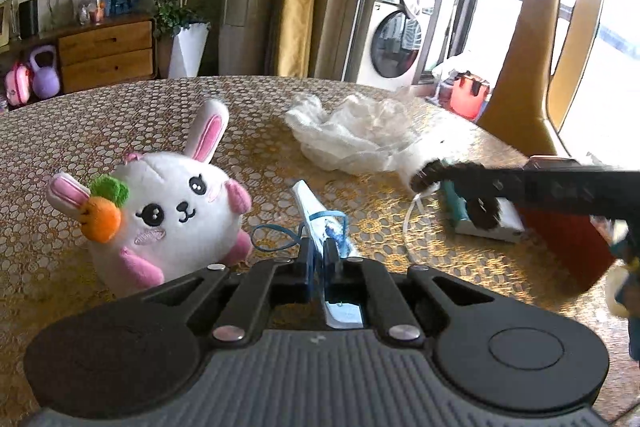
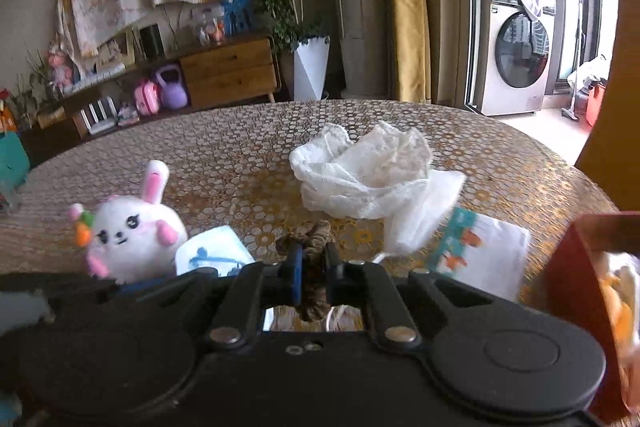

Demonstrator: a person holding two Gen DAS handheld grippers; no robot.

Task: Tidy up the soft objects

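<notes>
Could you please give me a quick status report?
Left hand-held gripper shut on white-and-blue face mask. Right hand-held gripper shut on brown fabric scrunchie. Nothing obstructing.

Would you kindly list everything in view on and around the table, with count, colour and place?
Table: one, gold honeycomb cloth, fills the foreground.
Bunny: one, white and pink with orange carrot, table's left.
Gauze: one, white, crumpled, table's middle.
Mask: one, white with blue loops, between the left gripper's fingers.
Scrunchie: one, brown, between the right gripper's fingers.
Packet: one, white and teal, flat at the right.
Box: one, red, right edge.
Washer: one, silver, behind at the right.
Cabinet: one, wooden, behind at the left.
Kettlebell: one, purple, beside the cabinet.
Left gripper: black, shut on the mask.
Right gripper: black, shut on the scrunchie.
</notes>
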